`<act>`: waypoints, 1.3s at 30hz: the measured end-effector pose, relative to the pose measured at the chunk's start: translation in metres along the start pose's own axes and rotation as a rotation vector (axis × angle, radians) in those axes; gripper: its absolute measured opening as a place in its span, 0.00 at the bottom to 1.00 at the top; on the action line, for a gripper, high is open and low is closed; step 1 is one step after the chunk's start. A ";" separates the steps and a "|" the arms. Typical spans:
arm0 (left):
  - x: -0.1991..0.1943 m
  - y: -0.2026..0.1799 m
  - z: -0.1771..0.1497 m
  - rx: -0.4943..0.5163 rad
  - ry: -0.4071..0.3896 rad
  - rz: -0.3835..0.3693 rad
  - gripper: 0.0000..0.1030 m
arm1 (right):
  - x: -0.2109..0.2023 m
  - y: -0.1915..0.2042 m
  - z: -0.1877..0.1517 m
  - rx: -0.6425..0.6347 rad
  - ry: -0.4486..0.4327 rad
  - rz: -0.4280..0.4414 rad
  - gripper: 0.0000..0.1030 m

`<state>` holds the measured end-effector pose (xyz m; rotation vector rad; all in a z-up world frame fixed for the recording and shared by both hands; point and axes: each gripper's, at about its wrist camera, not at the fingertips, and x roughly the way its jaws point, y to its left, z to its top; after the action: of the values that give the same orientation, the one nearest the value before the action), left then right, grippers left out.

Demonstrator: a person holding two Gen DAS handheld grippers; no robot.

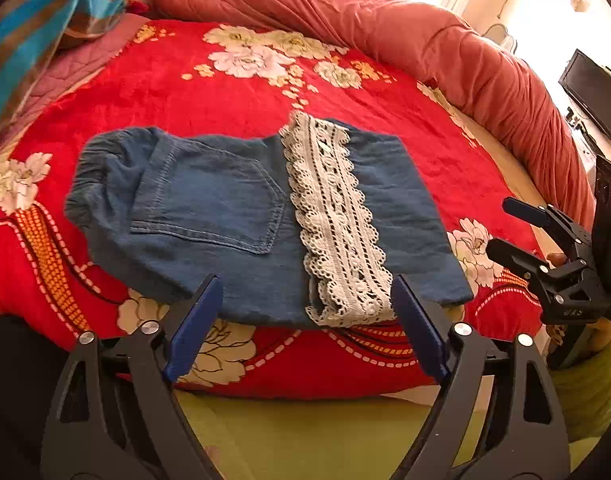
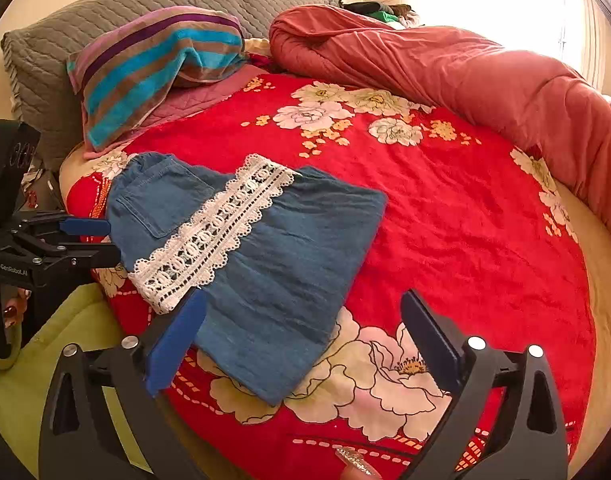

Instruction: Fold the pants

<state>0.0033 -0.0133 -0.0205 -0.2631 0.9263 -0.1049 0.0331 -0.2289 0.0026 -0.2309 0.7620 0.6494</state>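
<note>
Blue denim pants (image 1: 225, 220) lie folded into a flat rectangle on the red flowered blanket (image 1: 225, 92), with a white lace band (image 1: 337, 224) across them and a back pocket facing up. They also show in the right wrist view (image 2: 273, 256), with the lace band (image 2: 217, 228) on their left part. My left gripper (image 1: 305, 320) is open and empty, at the pants' near edge. My right gripper (image 2: 301, 340) is open and empty, over the pants' near right corner. Each gripper shows in the other's view: the right one (image 1: 509, 228) and the left one (image 2: 95, 240).
A rolled salmon-red quilt (image 2: 465, 68) lies along the bed's far and right side. A striped towel (image 2: 153, 60) rests on grey pillows (image 2: 105, 8) at the head. A green sheet (image 1: 305, 432) covers the bed's near edge. A dark monitor (image 1: 593, 92) stands at the right.
</note>
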 end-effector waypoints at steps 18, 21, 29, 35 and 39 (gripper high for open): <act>-0.032 0.023 -0.003 -0.027 -0.112 0.134 0.91 | -0.011 0.024 0.037 -0.035 -0.077 -0.007 0.95; -0.035 0.028 -0.004 -0.044 -0.123 0.133 0.91 | -0.011 0.031 0.045 -0.048 -0.088 -0.006 0.95; -0.045 0.056 -0.007 -0.134 -0.141 0.135 0.91 | -0.008 0.049 0.067 -0.090 -0.107 0.012 0.95; -0.047 0.081 -0.010 -0.213 -0.146 0.118 0.91 | 0.006 0.064 0.083 -0.117 -0.096 0.042 0.95; -0.045 0.093 -0.013 -0.259 -0.140 0.096 0.91 | 0.017 0.075 0.096 -0.136 -0.085 0.073 0.95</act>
<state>-0.0357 0.0829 -0.0180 -0.4591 0.8110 0.1218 0.0501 -0.1226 0.0611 -0.2991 0.6477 0.7763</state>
